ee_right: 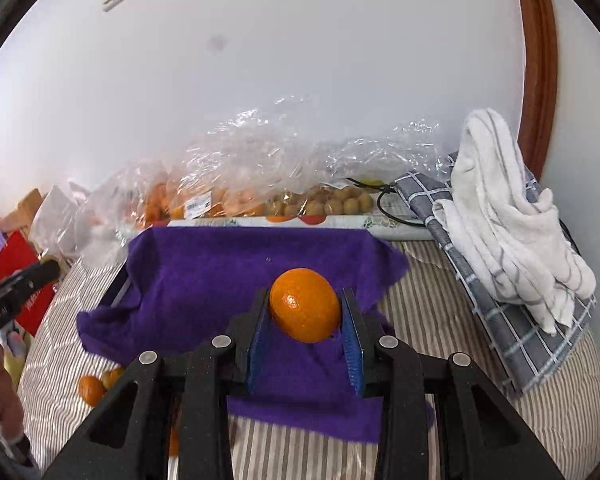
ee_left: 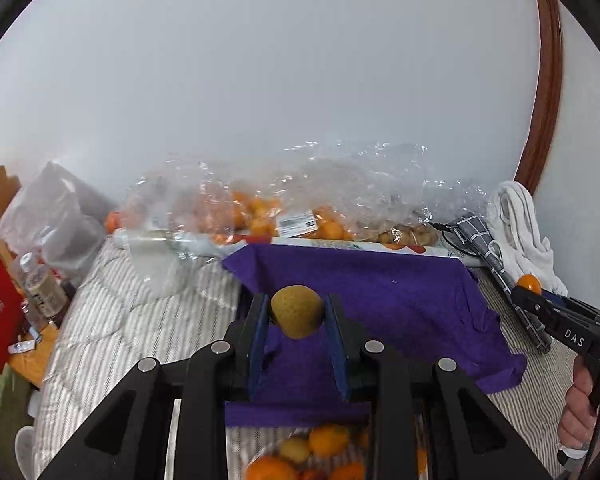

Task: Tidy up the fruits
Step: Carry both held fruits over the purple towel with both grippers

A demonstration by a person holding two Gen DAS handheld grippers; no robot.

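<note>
Holding 2 fruits above the purple cloth (ee_right: 204,276): left gripper (ee_left: 296,312) clamped a brown-green fruit (ee_left: 297,311), right gripper (ee_right: 306,308) an orange (ee_right: 305,305), both frame-centre; clear bags (ee_right: 260,168) lay beyond, upper-centre.

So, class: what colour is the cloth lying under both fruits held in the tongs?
Purple cloth, plain with no pattern; it shows best in the right wrist view.

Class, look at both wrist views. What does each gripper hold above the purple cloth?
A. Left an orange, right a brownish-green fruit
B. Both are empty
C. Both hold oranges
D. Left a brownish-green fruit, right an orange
D: the left gripper clamps a brownish-green fruit, and the right gripper clamps an orange, both over the purple cloth.
</note>
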